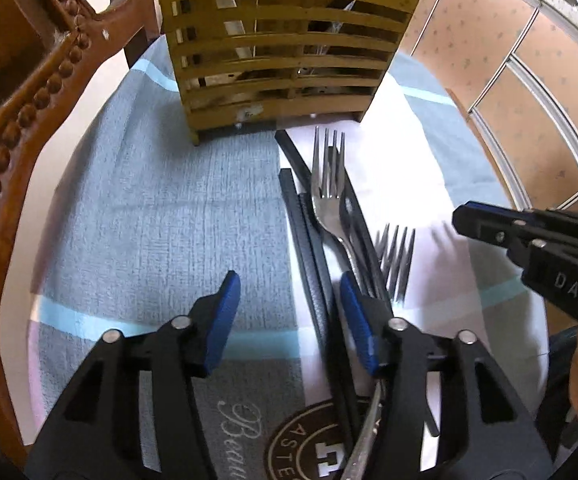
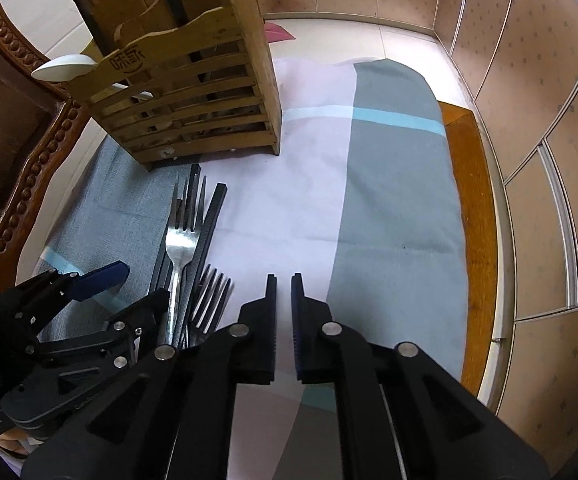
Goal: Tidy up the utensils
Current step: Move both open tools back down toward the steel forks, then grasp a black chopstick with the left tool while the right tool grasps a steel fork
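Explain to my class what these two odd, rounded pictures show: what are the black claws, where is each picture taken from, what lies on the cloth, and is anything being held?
The black claws are two hand-held grippers, one in each of a person's hands. Each carries a wide-angle camera looking along its own fingers, so each picture is one gripper's view.

In the left view, the left gripper is open, blue pads apart, beside a pile of cutlery. The right gripper shows at the edge.

In the right view, the right gripper is nearly shut over bare cloth, with nothing between its fingers.

On the cloth lie black chopsticks, a shiny fork and a darker fork. Behind them stands a slatted wooden holder that already holds a few things, including a white spoon.

Neither gripper holds anything.
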{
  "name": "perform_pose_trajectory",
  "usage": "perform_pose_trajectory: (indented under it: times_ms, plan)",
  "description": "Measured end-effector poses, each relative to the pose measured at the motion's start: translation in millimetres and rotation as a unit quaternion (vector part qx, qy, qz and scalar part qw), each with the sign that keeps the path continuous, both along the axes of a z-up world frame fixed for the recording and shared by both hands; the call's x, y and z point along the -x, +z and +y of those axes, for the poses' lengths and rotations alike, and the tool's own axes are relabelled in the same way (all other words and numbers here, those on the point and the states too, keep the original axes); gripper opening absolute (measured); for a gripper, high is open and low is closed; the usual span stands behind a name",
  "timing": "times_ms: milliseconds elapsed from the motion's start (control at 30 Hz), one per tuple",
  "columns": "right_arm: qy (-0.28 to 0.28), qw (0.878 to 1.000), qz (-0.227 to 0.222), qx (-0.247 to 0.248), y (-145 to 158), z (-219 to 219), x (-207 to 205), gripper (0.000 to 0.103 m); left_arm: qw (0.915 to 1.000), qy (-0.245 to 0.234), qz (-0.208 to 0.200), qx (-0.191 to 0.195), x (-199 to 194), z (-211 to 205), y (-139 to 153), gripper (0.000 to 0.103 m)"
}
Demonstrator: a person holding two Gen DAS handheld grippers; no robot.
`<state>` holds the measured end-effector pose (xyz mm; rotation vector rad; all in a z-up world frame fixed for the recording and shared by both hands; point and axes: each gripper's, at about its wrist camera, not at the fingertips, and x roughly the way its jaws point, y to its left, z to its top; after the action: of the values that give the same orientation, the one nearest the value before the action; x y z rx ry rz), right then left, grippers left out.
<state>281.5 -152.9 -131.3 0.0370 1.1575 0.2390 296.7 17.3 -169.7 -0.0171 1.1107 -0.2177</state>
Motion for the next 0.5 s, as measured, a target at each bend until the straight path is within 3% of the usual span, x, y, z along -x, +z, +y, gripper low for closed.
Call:
perform_pose_trajectory:
  times_ms: [67, 133, 333, 500]
  plan:
    - [-0.001, 1.0, 0.0, 0.001, 0, -1, 0, 0.008, 0.9998, -0.002, 0.004, 0.019, 0, 3, 1, 0.024]
    - [-0.002, 1.0, 0.001, 0.001, 0, -2, 1, 0.008, 0.9996, -0.002, 0.006, 0.027, -1, 5, 4, 0.016]
    - [-0.006, 1.0, 0.005, 0.004, -4, -3, 0, 0.008, 0.9991, 0.032, 0.007, 0.028, -1, 24, 6, 0.011]
    - [0.006, 1.0, 0.015, -0.005, -8, 5, 1, 0.013, 0.9968, 0.07, 0.014, 0.034, -19, 41, 7, 0.017]
